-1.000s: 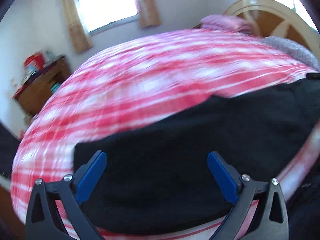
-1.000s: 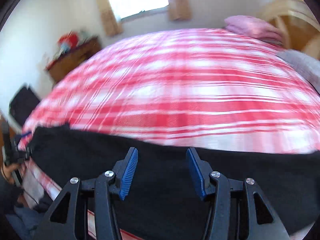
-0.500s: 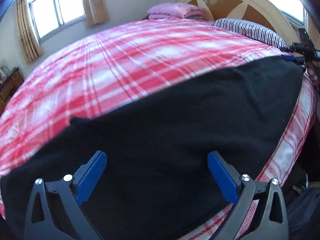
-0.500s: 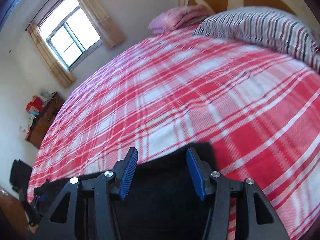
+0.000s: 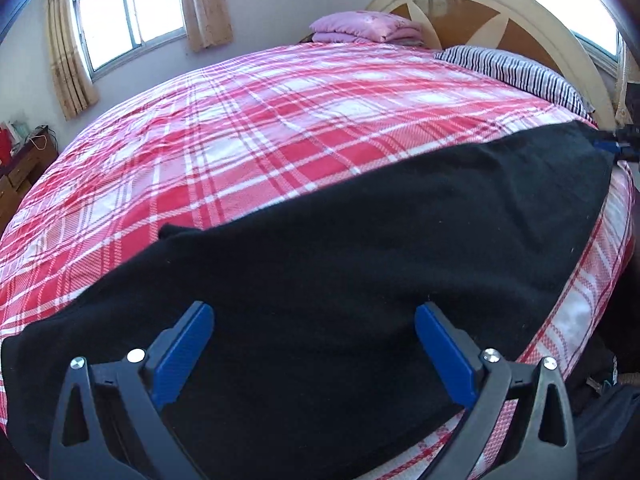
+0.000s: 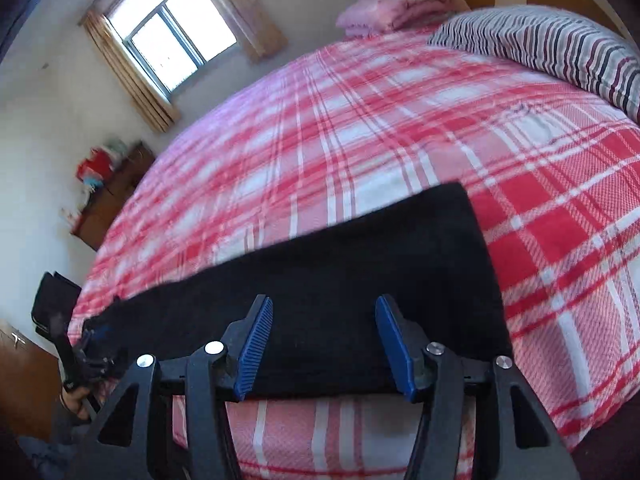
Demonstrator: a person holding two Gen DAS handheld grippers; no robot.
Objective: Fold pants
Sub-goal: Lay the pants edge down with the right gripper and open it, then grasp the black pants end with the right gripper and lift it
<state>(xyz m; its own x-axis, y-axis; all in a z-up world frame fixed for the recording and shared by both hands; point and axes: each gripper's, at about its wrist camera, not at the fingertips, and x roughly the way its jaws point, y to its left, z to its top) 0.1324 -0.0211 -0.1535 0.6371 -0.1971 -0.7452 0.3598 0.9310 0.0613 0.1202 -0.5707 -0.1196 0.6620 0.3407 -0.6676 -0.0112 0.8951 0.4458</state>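
— Our left gripper (image 5: 314, 354) hung over the near end of the black pants (image 5: 340, 280), jaws spread wide, and we saw only cloth lying flat beneath the blue pads, nothing pinched between them.

— Agreed. Our right gripper (image 6: 324, 340) sat over the other end of the pants (image 6: 360, 272). Its jaws stood partly apart and were opening as we looked; the cloth lay under and between them, and we saw no pad pressing on it.

— Where did we put the pants overall?

— They lay stretched in one long dark band along the near edge of the bed, on the red and white plaid cover (image 5: 260, 152). In the left wrist view the band ran from the lower left corner up to the far right, where we could just make out the blue tip of the right gripper at its end.

— And from the right wrist view we saw the squared-off end of the band just ahead of the fingers, with a hand (image 6: 74, 400) holding the left gripper's handle at the far left.

— Beyond the plaid we noted a striped pillow (image 6: 552, 44), a folded pink blanket (image 5: 364, 28), the curved headboard (image 5: 500, 4) and a curtained window (image 6: 172, 36).
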